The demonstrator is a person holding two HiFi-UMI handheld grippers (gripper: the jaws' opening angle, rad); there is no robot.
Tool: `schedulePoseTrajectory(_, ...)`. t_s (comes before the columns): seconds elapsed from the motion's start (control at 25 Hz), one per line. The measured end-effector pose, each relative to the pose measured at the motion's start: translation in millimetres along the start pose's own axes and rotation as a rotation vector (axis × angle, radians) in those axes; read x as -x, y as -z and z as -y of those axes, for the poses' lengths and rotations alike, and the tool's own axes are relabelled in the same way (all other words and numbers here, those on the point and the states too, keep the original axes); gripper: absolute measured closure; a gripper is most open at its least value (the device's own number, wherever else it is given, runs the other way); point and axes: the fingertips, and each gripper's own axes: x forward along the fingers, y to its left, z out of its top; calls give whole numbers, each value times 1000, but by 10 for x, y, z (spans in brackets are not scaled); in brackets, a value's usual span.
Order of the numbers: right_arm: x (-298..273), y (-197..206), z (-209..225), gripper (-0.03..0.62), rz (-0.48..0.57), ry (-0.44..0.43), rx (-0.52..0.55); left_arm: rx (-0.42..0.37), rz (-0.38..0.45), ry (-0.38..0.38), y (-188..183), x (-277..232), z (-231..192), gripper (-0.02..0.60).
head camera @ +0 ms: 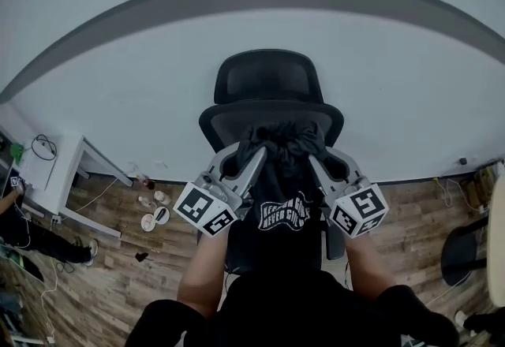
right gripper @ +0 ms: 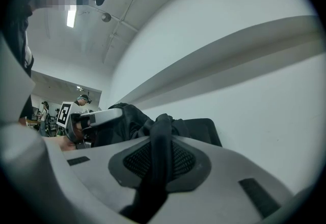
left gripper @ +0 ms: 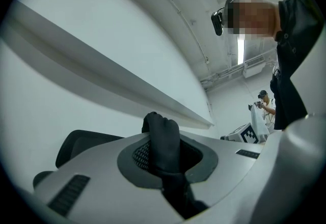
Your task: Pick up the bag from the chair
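A black fabric bag [head camera: 286, 203] with white print hangs in front of the black office chair [head camera: 268, 89], lifted off its seat. My left gripper [head camera: 256, 158] is shut on the bag's left strap [left gripper: 163, 146], which runs between its jaws. On the other side, my right gripper [head camera: 314, 160] is shut on the right strap [right gripper: 160, 151]. The bunched top of the bag [head camera: 282, 136] sits between both grippers, level with the chair's backrest. In the right gripper view the left gripper [right gripper: 97, 118] shows beside the bag's gathered cloth [right gripper: 130, 116].
A white wall with a grey band stands behind the chair. A white desk [head camera: 55, 172] is at the left, with small items [head camera: 154, 211] on the wooden floor. Another black chair [head camera: 465, 251] is at the right edge. Other people [left gripper: 265, 103] stand far off.
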Motion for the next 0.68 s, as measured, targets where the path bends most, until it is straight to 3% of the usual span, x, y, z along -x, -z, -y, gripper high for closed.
schedulePoseTrajectory(0.68, -96, 132, 37, 517, 4, -6, -9, -12, -26, -22, 81, 4, -107, 515)
